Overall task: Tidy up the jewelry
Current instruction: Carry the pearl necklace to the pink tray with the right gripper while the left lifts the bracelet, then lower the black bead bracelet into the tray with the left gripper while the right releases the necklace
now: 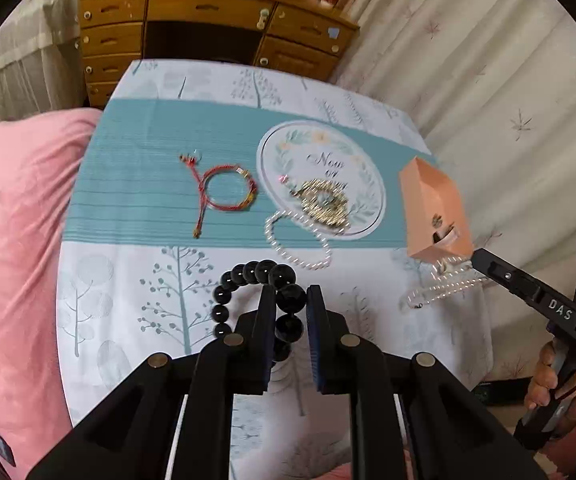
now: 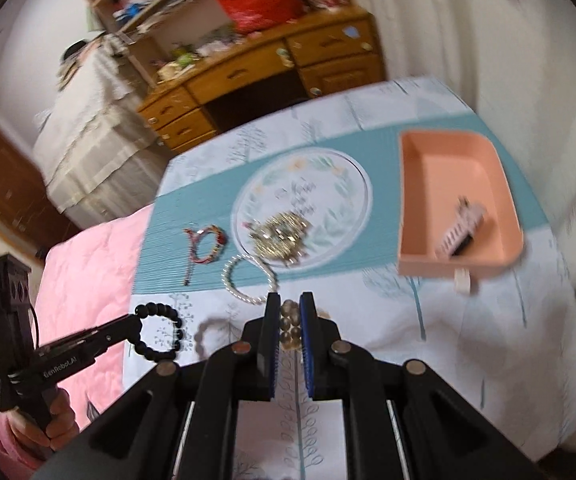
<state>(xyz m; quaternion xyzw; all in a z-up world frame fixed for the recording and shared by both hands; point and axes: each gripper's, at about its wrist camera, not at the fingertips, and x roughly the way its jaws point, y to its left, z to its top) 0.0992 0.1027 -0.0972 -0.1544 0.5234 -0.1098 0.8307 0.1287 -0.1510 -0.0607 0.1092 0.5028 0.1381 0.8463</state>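
While both tongs are loaded, the relation I care about is each bracelet's bearing to the pink tray point(image 2: 504, 200).

Left tongs point(image 1: 291, 300): fingers drawn in on the black bead bracelet point(image 1: 248, 276), one big bead caught between the pads. Most of the loop hangs off to the left of the fingers, clear of the cloth by my read. In the right view the ring faces the camera almost flat-on, so it has no real long axis, just a round hoop held by its edge.

Right tongs point(image 2: 289, 320): pads close together, pinching a clear bead bracelet point(image 2: 290, 330). From the left camera its beads point(image 1: 444, 286) trail as a stretched strand down and left from the fingertip. That strand is the long axis, and it points away from the tray.

Tray sits at the right side of the table point(image 2: 468, 340), ahead and right of the right tongs; the right hand is plainly nearer. Its long axis runs away from me, open side up. A small clip-like item point(image 2: 462, 228) already lies inside; I cannot make out what it is, the frame is blurred.

Left of the tray: gold chain pile point(image 1: 322, 204), pearl bracelet point(image 1: 300, 246), then red cord bracelet point(image 1: 224, 192) farthest out.

My judgement: right goes first, swinging right and forward so the strand drapes lengthwise into the tray.
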